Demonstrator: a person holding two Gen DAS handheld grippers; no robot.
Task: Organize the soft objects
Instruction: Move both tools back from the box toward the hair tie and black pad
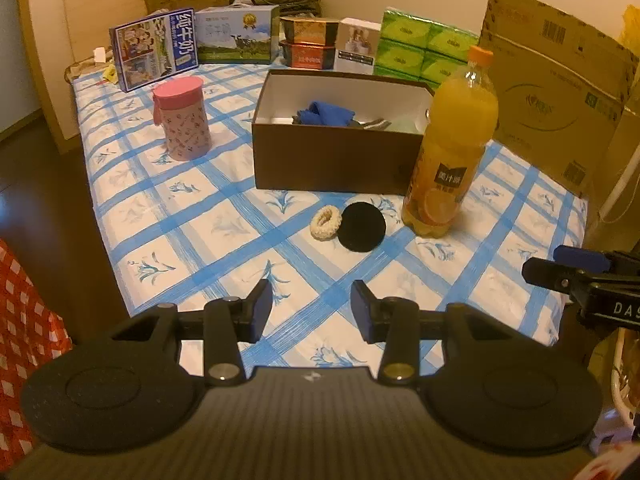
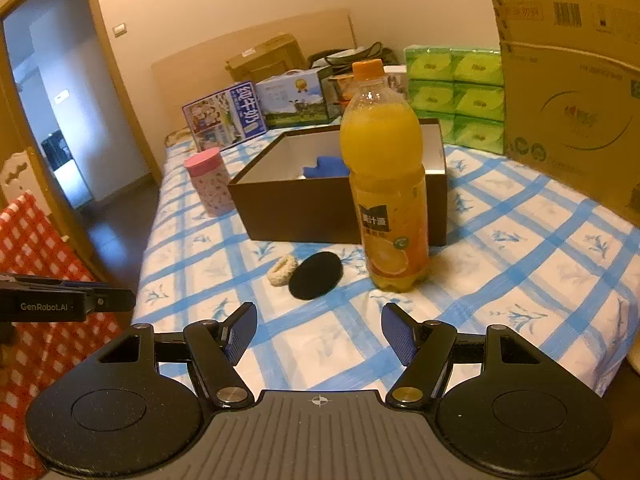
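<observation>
A black round soft pad (image 1: 362,227) (image 2: 316,275) lies on the blue-checked cloth (image 1: 224,216) beside a cream scrunchie (image 1: 326,222) (image 2: 282,269). Behind them stands an open brown box (image 1: 332,156) (image 2: 300,208) holding a blue cloth (image 1: 326,112) (image 2: 325,168) and other soft items. My left gripper (image 1: 311,309) is open and empty, hovering over the cloth's near edge, short of the pad. My right gripper (image 2: 318,330) is also open and empty, near the front edge; it shows at the right of the left wrist view (image 1: 568,270).
An orange juice bottle (image 1: 454,144) (image 2: 386,176) stands right of the pad, by the box's corner. A pink tin (image 1: 183,118) (image 2: 210,182) stands left of the box. Cartons, green tissue packs (image 1: 424,46) and a large cardboard box (image 1: 556,80) line the back and right.
</observation>
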